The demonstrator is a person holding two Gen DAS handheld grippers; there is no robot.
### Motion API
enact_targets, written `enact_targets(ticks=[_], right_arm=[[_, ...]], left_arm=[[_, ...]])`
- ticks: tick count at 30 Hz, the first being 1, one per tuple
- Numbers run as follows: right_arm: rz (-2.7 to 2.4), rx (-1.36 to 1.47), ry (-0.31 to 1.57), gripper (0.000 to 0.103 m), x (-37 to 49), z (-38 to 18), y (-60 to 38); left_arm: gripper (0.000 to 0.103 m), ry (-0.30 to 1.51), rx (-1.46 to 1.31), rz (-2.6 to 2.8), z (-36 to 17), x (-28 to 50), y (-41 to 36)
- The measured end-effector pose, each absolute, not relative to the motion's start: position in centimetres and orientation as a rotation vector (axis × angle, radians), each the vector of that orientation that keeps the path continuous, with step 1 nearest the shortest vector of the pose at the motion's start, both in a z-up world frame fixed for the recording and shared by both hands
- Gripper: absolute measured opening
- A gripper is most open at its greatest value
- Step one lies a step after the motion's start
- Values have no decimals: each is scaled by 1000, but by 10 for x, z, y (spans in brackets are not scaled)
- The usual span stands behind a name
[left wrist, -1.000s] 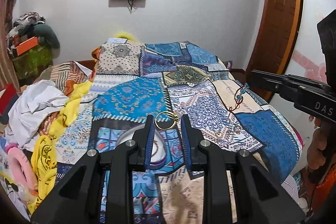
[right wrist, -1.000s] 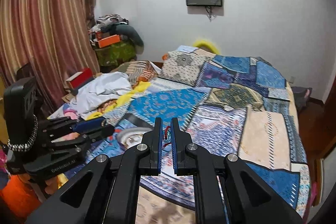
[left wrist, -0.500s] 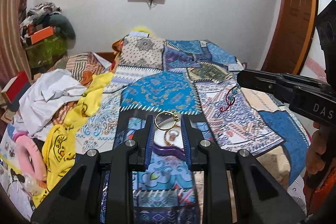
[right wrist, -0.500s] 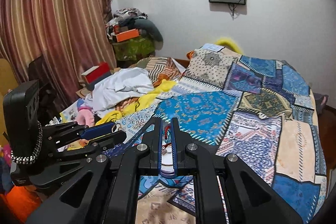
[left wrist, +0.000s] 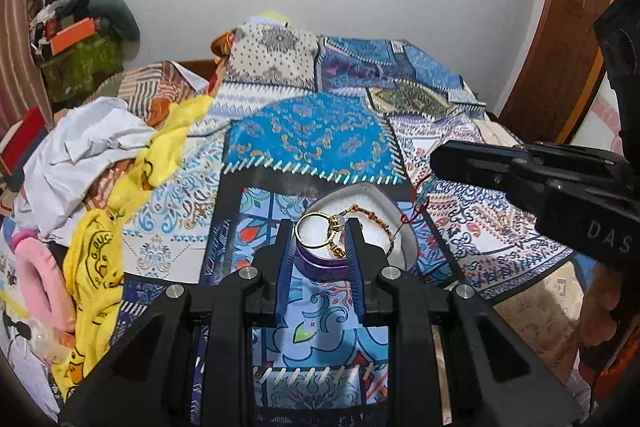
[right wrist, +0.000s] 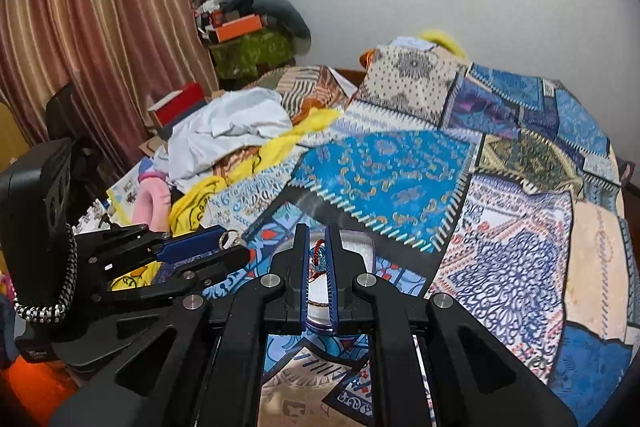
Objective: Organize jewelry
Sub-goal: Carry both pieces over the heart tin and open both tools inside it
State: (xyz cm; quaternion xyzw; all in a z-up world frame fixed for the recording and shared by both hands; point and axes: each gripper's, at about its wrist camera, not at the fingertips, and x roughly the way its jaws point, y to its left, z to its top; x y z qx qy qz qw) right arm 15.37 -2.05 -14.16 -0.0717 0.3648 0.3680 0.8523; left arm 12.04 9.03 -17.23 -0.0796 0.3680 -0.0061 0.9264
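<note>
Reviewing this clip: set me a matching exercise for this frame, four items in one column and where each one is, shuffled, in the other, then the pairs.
Items:
1. gold ring
2. red beaded cord
3. gold chain
4. yellow cloth

Places:
A. lying in the white tray
B. between the left gripper fingers
C. on the bed's left side
D. between the right gripper fingers

Pairs: 1-B, 2-D, 3-A, 4-C

Black plastic grippers, blue ribbed fingers (left wrist: 285,259), silver screws (left wrist: 247,273), white "DAS" lettering (left wrist: 609,242), braided cord (right wrist: 60,291).
</note>
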Motion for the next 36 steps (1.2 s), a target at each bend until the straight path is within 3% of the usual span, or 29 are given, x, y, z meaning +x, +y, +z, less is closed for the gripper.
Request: enact_targets(ticks=[23,29,36], right_arm=[[806,-121,913,7,173,-174,-7],[781,-102,899,26,168,-169,-13],[741,-137,849,28,158,-154,-22]], left_arm=[[24,875,-118,-28,-203,158,85],[24,890,-137,-37,-203,158,89],[25,872,-129,-47,-193,154,85]])
